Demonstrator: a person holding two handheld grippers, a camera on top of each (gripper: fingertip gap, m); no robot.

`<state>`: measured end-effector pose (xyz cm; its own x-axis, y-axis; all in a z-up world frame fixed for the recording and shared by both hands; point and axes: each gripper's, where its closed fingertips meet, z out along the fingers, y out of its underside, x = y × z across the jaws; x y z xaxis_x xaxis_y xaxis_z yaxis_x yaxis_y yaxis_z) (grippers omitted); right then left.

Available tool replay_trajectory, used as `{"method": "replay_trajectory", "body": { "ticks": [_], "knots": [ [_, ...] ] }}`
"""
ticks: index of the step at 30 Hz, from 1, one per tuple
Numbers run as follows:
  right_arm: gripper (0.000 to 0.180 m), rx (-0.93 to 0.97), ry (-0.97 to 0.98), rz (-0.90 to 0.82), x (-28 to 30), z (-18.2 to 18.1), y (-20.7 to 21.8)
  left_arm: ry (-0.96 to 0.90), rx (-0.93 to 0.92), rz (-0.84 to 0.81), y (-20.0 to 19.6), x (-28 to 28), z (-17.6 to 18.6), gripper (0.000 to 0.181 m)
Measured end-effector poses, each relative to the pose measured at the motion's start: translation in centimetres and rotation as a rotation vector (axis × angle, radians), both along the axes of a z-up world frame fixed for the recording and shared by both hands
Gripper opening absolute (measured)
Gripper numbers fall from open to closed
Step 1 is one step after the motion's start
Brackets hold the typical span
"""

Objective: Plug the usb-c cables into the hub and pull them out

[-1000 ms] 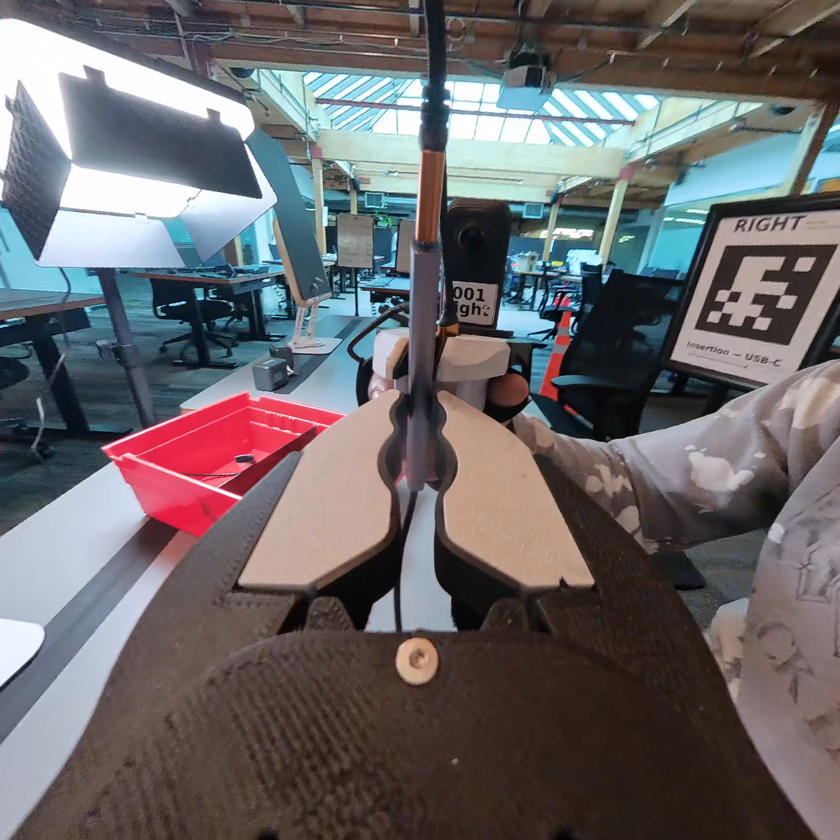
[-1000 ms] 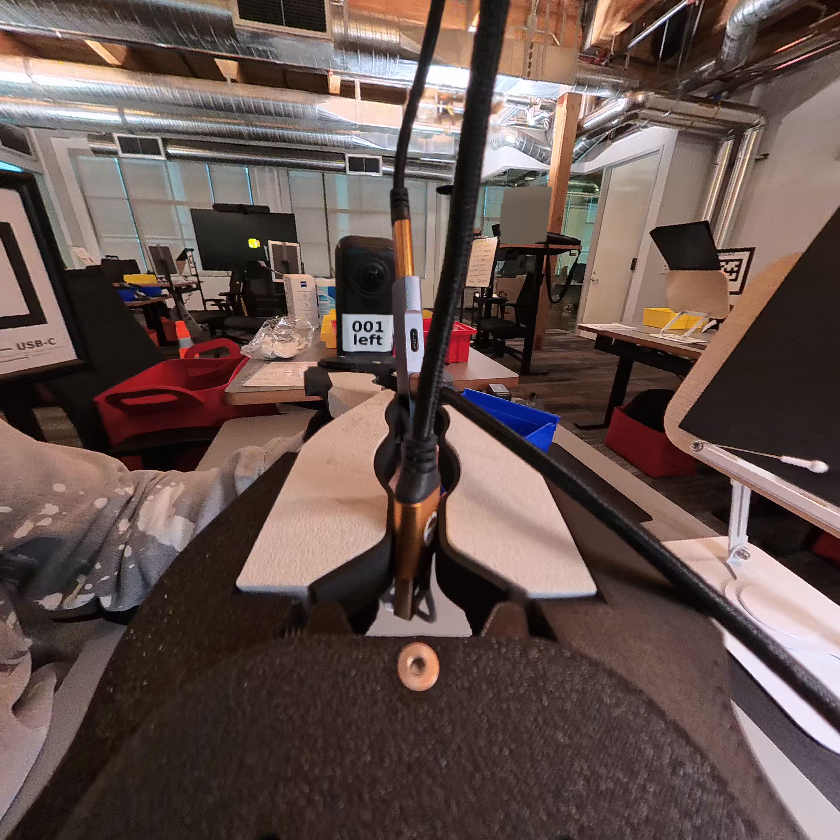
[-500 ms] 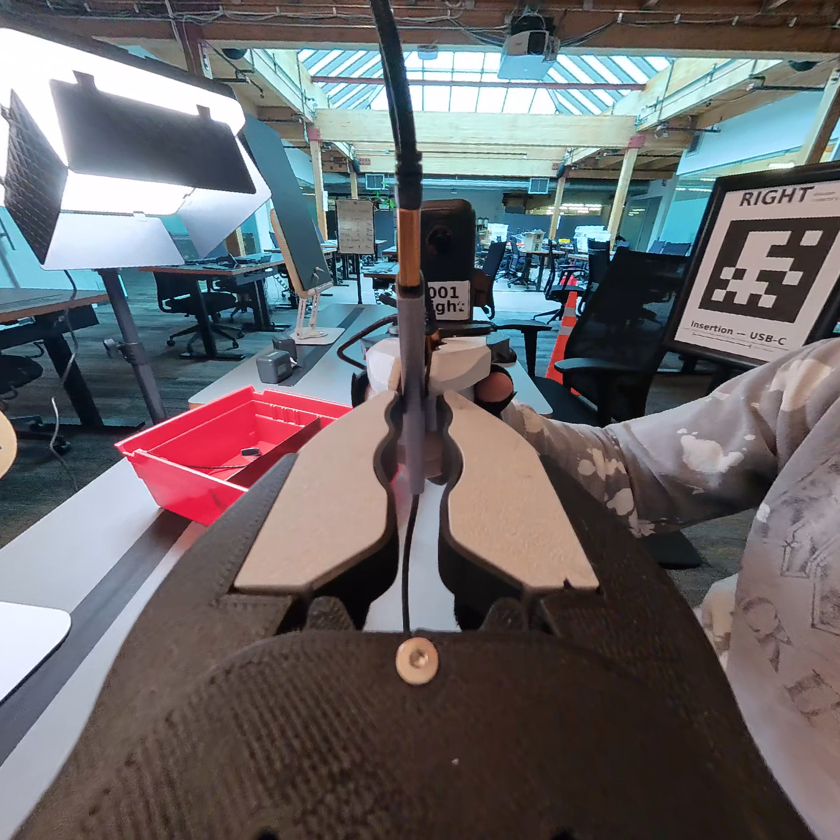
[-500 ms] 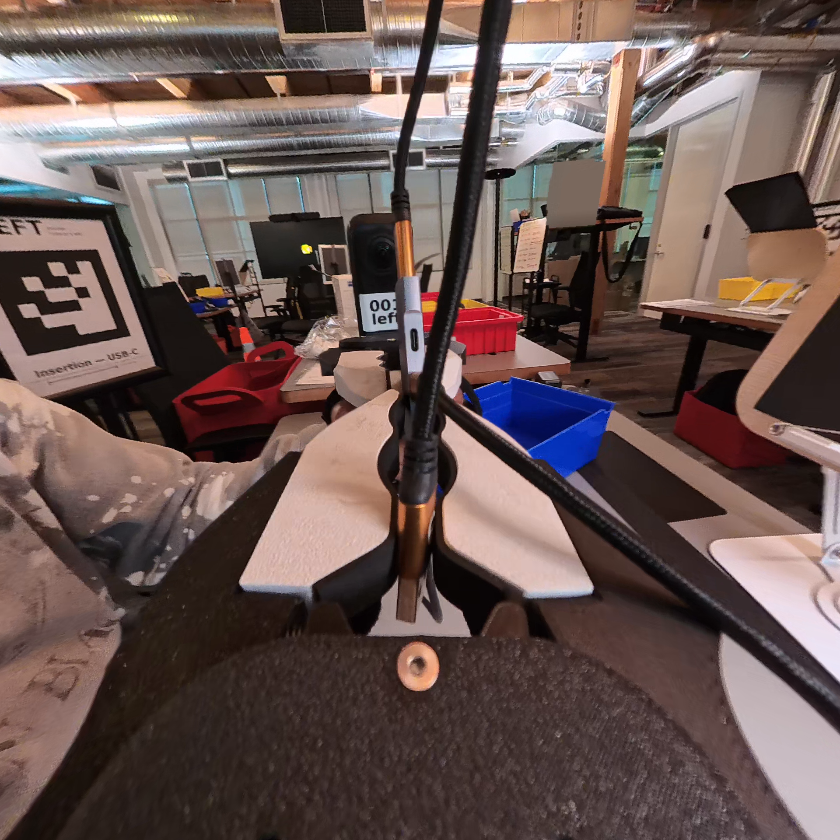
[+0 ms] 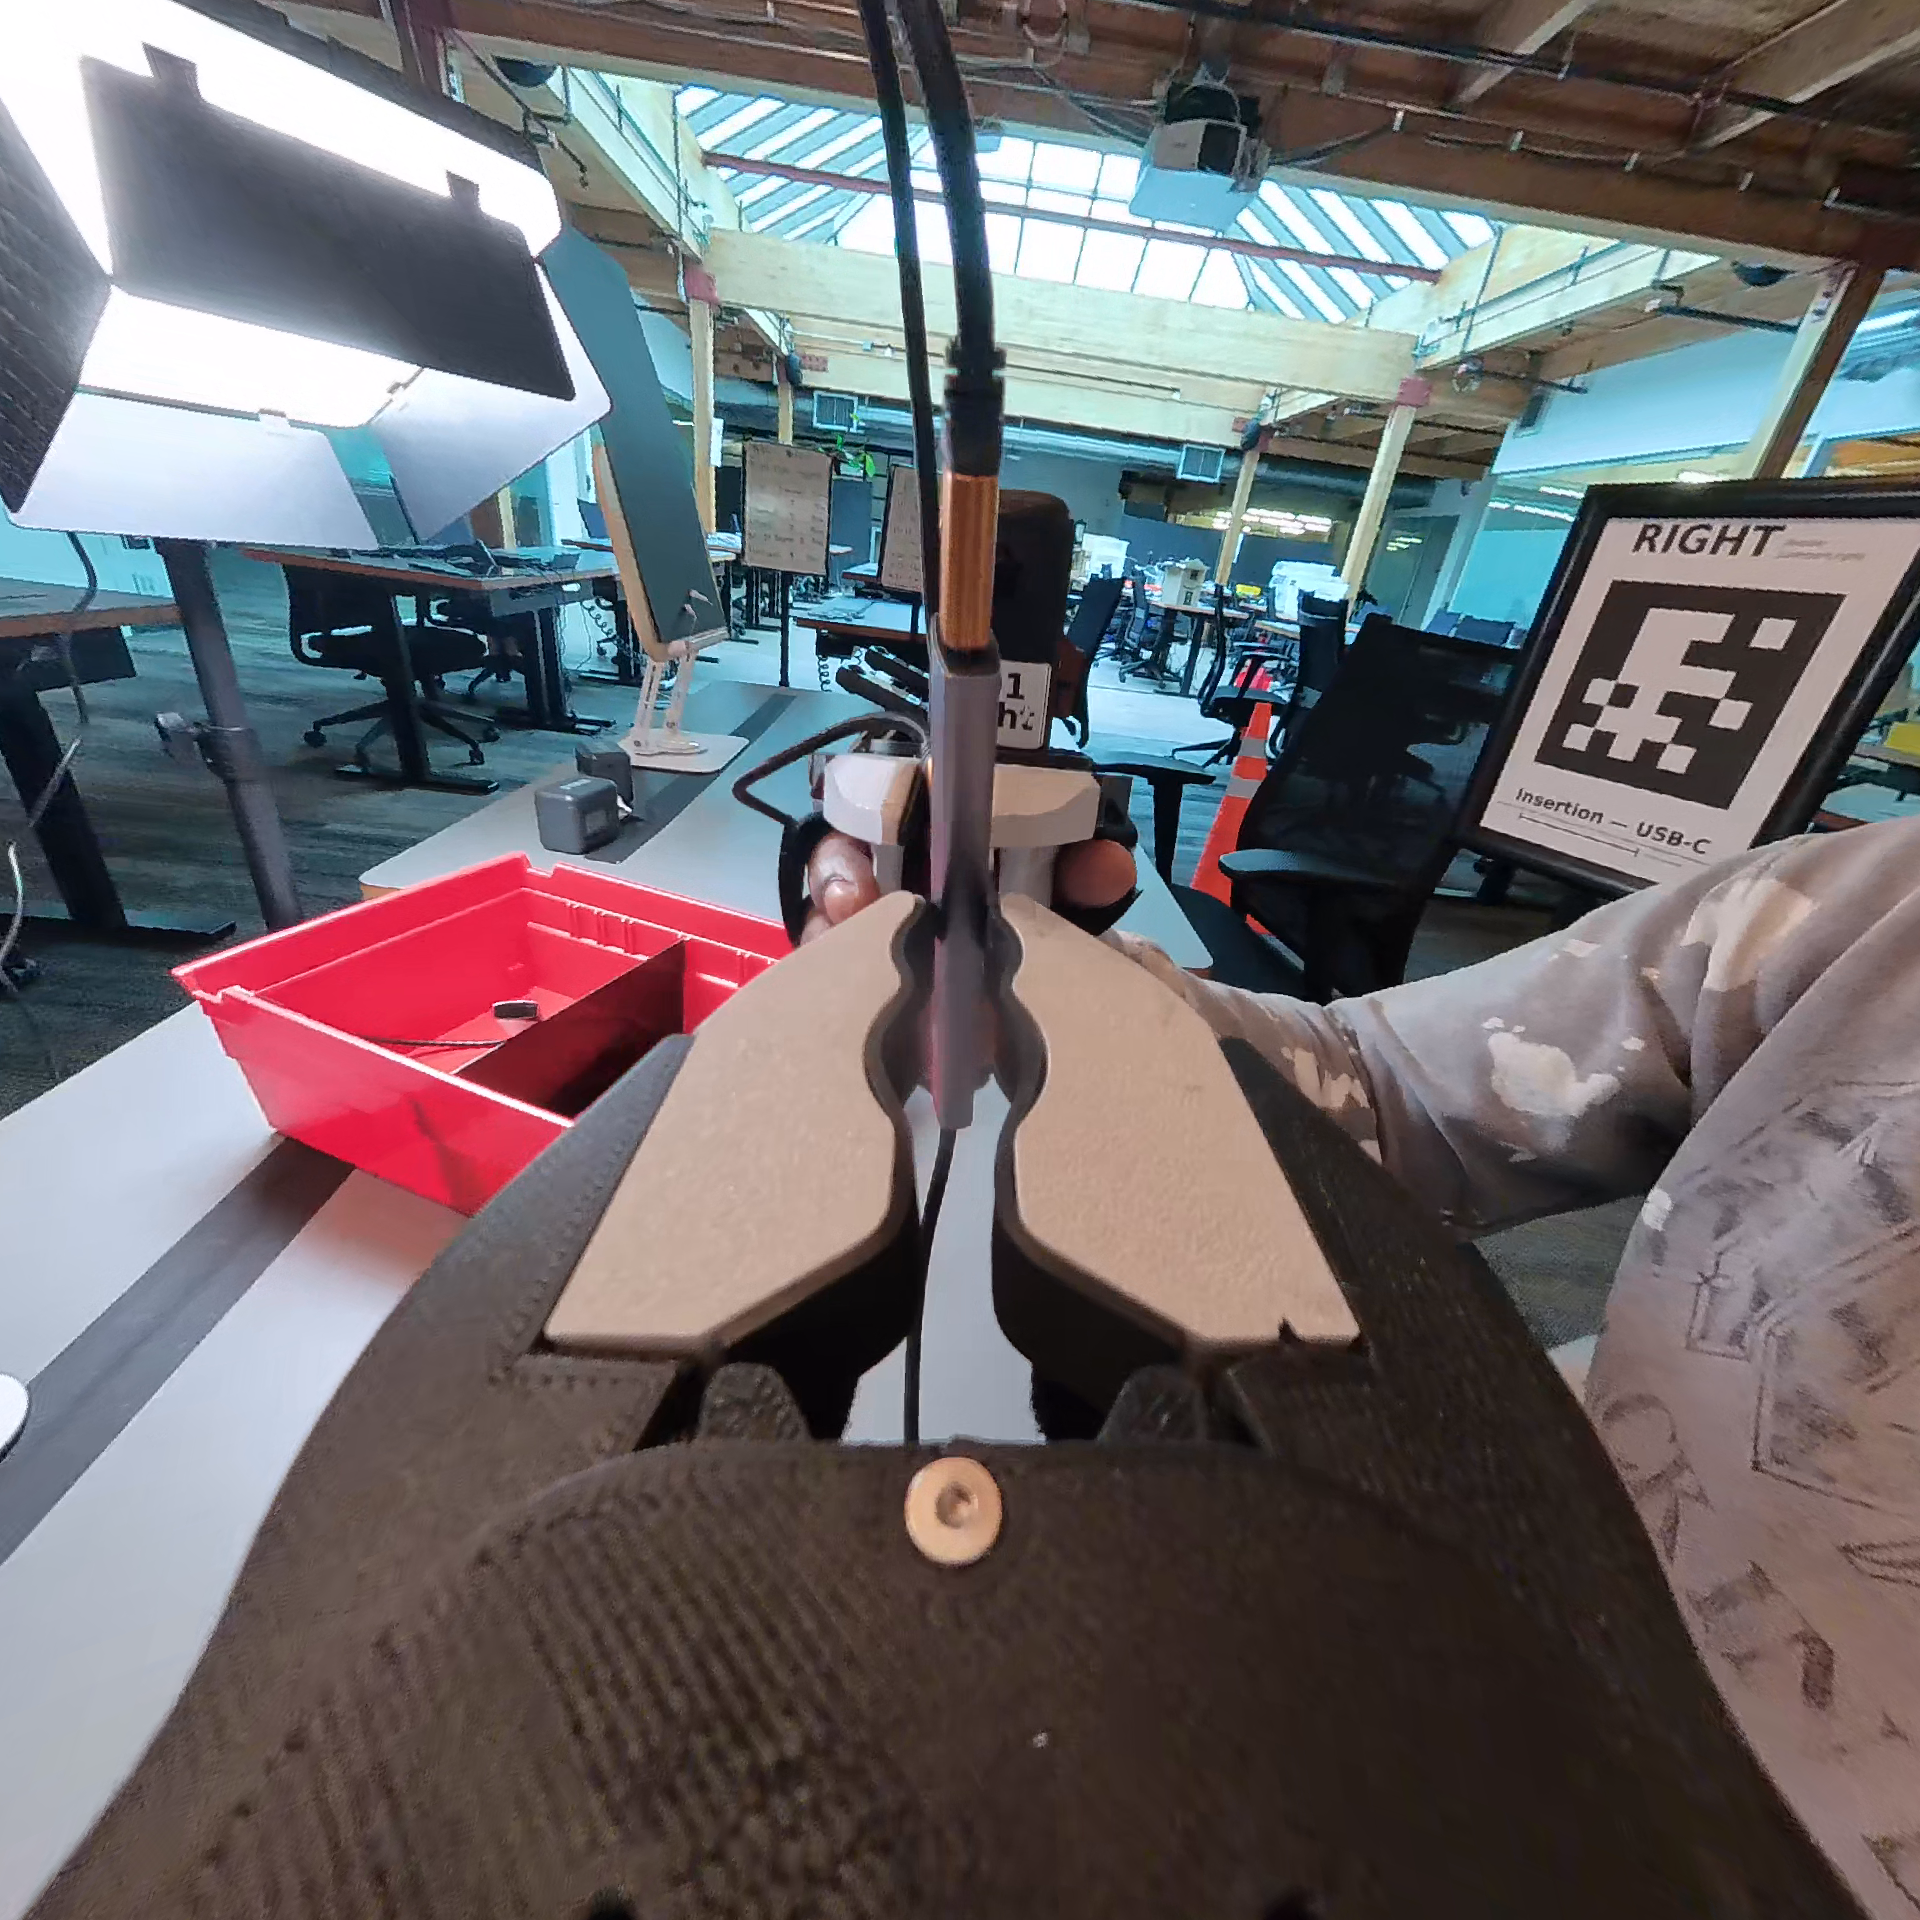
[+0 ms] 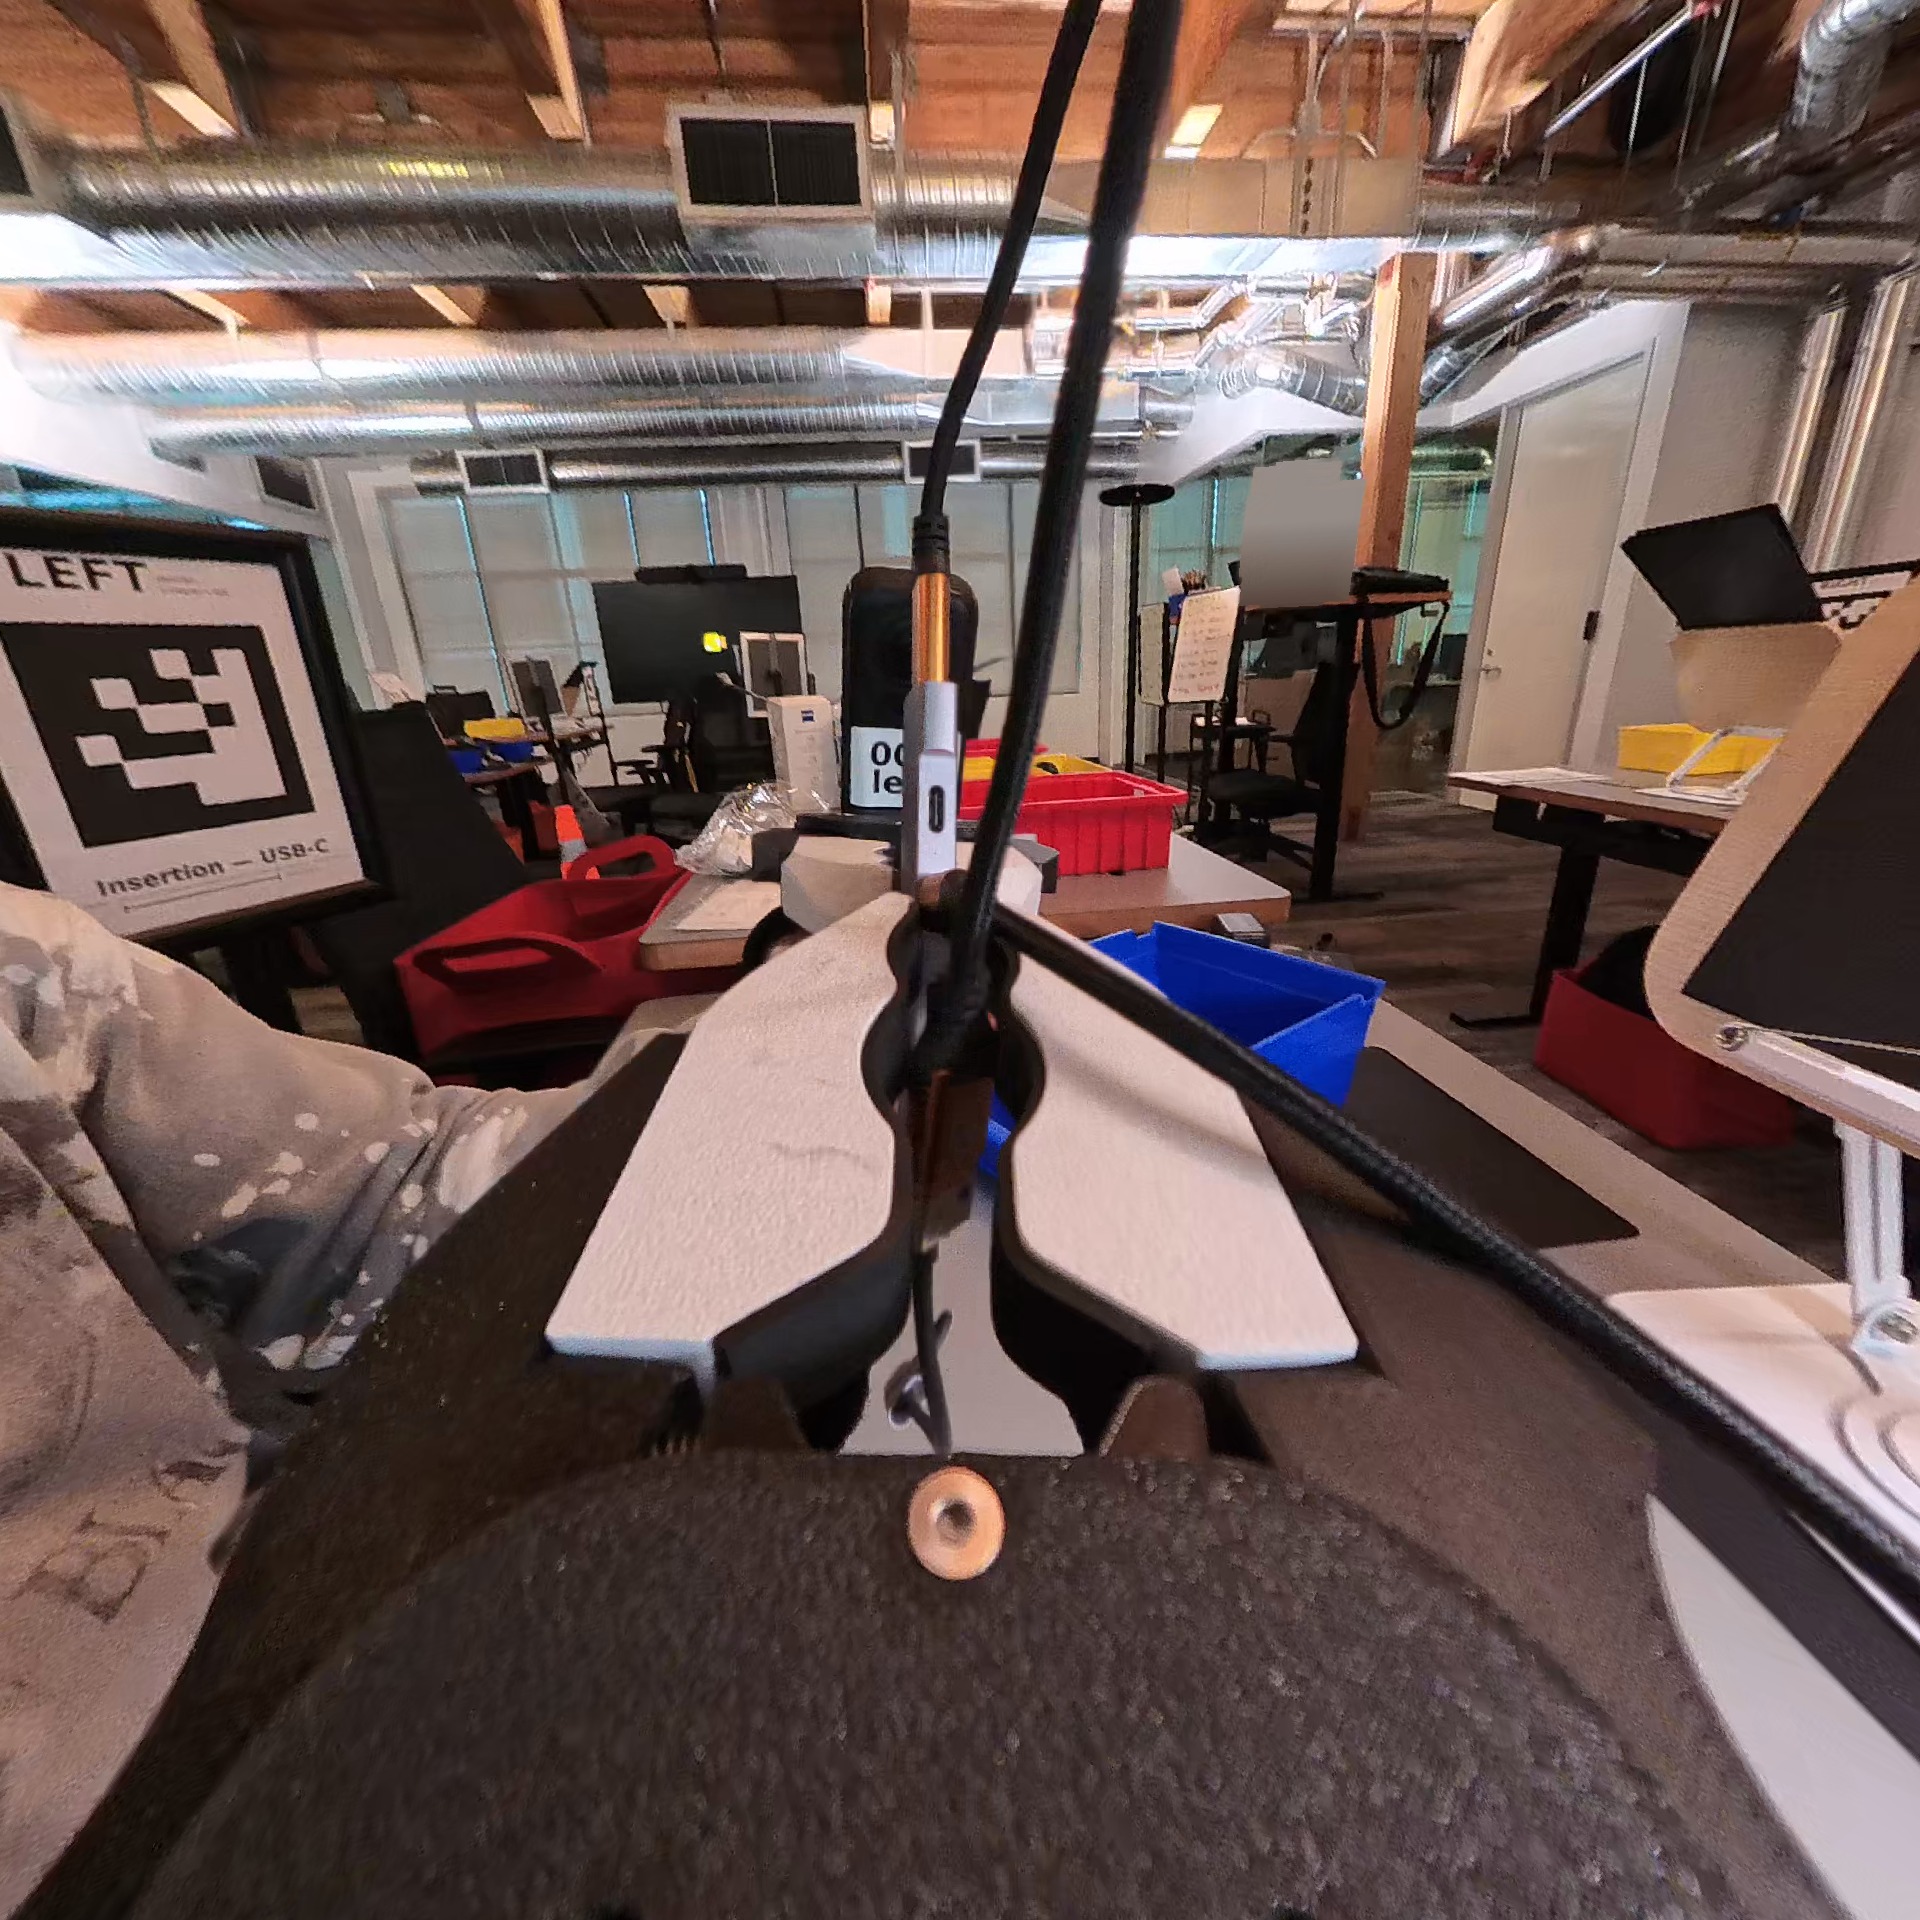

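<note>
My left gripper (image 5: 954, 935) is shut on the slim grey hub (image 5: 958, 831), which stands upright between its fingers. A gold usb-c plug (image 5: 968, 561) sits in the hub's top end, and its black cable (image 5: 966, 208) runs up out of view. My right gripper (image 6: 951, 935) is shut on a second gold usb-c plug (image 6: 948, 1138), whose braided black cable (image 6: 1081, 416) rises and loops down to the right. In the right wrist view the hub (image 6: 930, 800) stands just beyond my fingertips with an open port facing me. The two grippers face each other closely.
A red bin (image 5: 416, 1039) with a divider sits on the grey table (image 5: 114, 1164) at left. A lamp panel (image 5: 260, 312) stands behind it. A framed marker board (image 5: 1683, 696) is at right. A blue bin (image 6: 1247, 997) and a stand (image 6: 1860, 1039) lie beyond my right gripper. Sleeved arms (image 5: 1558, 1091) hold both grippers. Less than 4 cm separates the two grippers' tips.
Both views have swung sideways while the grippers stayed facing each other. The plug in my right gripper sits a little higher between the fingers. Both grips held.
</note>
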<state>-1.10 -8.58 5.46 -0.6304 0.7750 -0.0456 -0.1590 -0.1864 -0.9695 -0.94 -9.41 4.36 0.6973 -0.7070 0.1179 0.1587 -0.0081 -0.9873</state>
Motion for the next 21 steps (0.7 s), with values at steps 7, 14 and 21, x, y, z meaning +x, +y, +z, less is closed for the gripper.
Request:
{"method": "replay_trajectory", "body": {
  "ticks": [7, 14, 21],
  "knots": [
    [0.007, -0.045, 0.011, 0.036, -0.6, -0.6, -1.0, 0.028, 0.024, 0.042, 0.1, 0.1, 0.0, 0.017],
    [0.01, 0.001, -0.001, 0.038, -0.5, -1.0, -1.3, 0.109, -0.048, 0.042, -0.2, 0.1, -0.8, 0.01],
    [0.008, 0.031, 0.01, 0.043, 0.0, -0.6, -1.6, 0.089, -0.078, 0.007, -0.4, 0.7, -0.8, 0.01]
  ]
}}
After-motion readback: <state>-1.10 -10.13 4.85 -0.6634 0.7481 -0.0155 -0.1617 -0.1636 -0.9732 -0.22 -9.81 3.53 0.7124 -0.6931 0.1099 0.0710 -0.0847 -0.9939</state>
